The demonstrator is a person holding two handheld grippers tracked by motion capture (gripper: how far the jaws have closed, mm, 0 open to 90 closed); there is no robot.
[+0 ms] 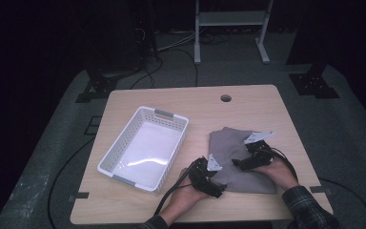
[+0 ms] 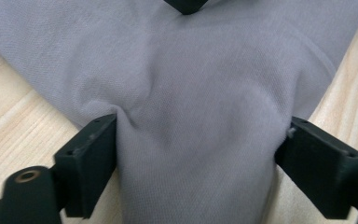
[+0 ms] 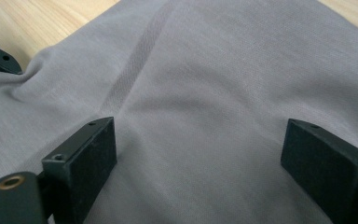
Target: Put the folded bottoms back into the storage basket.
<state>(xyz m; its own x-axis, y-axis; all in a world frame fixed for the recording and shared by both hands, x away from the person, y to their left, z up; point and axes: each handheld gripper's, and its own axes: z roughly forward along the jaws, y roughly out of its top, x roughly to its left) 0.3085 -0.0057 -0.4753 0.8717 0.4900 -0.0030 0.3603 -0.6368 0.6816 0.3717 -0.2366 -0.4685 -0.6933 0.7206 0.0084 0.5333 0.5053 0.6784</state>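
left tool [image 2: 196,154] straddling grey cloth [image 2: 196,84], jaws spread

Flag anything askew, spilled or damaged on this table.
Nothing spilled or damaged. The grey cloth lies folded but skewed to the table edge, puckered between the left gripper pads. The white basket also sits angled.

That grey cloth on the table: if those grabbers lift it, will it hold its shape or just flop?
Probably flop: the cloth bunches into soft folds between the left gripper. It looks thin and light, so it should lift easily. Pushed, it would likely wrinkle rather than slide across the table.
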